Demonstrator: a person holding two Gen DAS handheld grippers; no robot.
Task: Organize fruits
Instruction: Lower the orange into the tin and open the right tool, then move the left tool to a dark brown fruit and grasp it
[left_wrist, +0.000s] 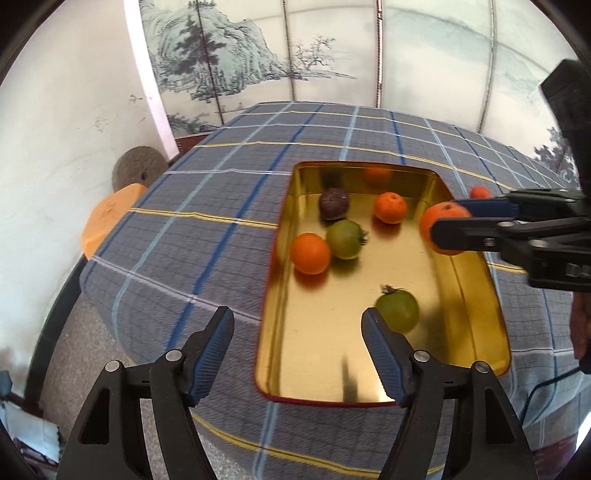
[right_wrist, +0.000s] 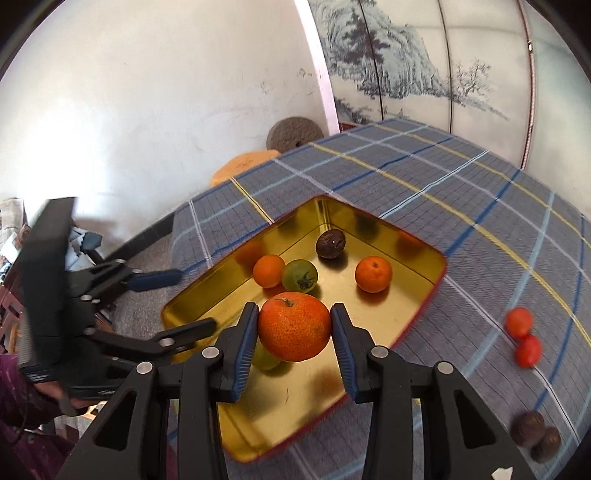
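Observation:
A gold tin tray (left_wrist: 317, 369) (right_wrist: 417, 314) lies on the plaid tablecloth. In it are two oranges (left_wrist: 310, 253) (left_wrist: 390, 208), two green fruits (left_wrist: 345, 239) (left_wrist: 398, 310) and a dark purple fruit (left_wrist: 334, 203). My right gripper (right_wrist: 294, 332) is shut on a large orange (right_wrist: 294, 325) and holds it above the tray's right side; it also shows in the left wrist view (left_wrist: 452, 218). My left gripper (left_wrist: 297, 354) is open and empty over the tray's near left edge; it also shows in the right wrist view (right_wrist: 195, 302).
Two small red fruits (right_wrist: 519, 322) (right_wrist: 528, 350) and two dark brown fruits (right_wrist: 527, 428) (right_wrist: 546, 443) lie on the cloth right of the tray. A stone disc (left_wrist: 138, 166) and an orange cushion (left_wrist: 107, 218) sit beyond the table's left edge, by the wall.

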